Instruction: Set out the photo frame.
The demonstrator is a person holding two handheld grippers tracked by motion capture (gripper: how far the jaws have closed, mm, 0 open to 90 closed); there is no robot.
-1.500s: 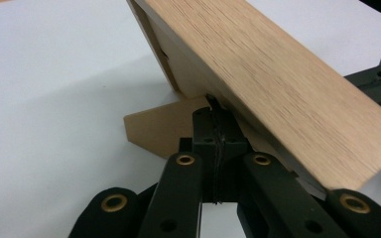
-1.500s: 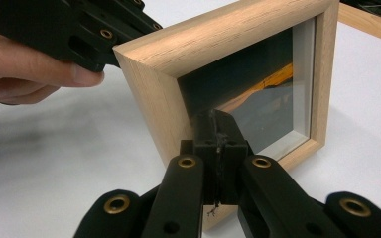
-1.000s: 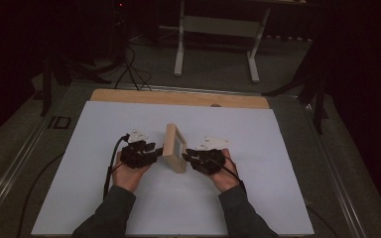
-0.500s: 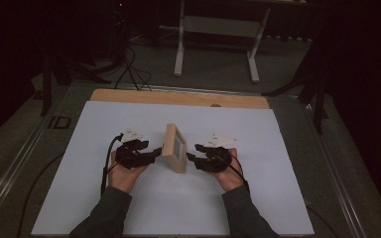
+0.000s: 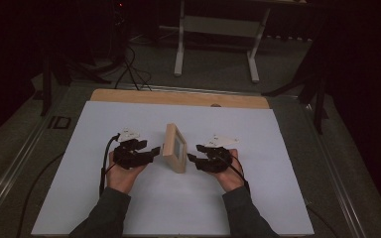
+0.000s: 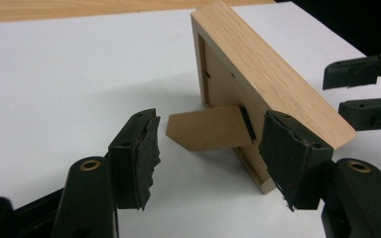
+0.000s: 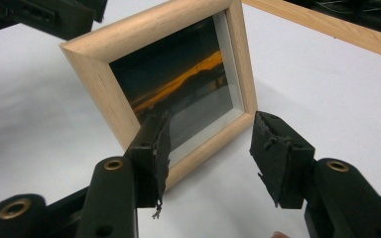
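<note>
I have the small light-wood picture frame (image 5: 174, 148) standing upright near the middle of the white counter (image 5: 278, 188), propped on the brown cardboard easel leg (image 6: 209, 129) that sticks out from its back. It sits between my two hands, its long edge running away from me, so its back faces my left tongs (image 5: 155, 150) and its glazed front, with a dark sunset photo, faces my right tongs (image 5: 192, 157).

Both pairs of tongs have just been opening and now stand apart with nothing clamped. In the left gripper view the pads flank the easel leg and the frame's near corner without pressing on either. In the right gripper view the near bottom corner of the frame lies by one pad, untouched as far as I can tell.

Both hands are about equally close, just beside the frame. I judge that any next grasp would come sideways across its thin depth.
</note>
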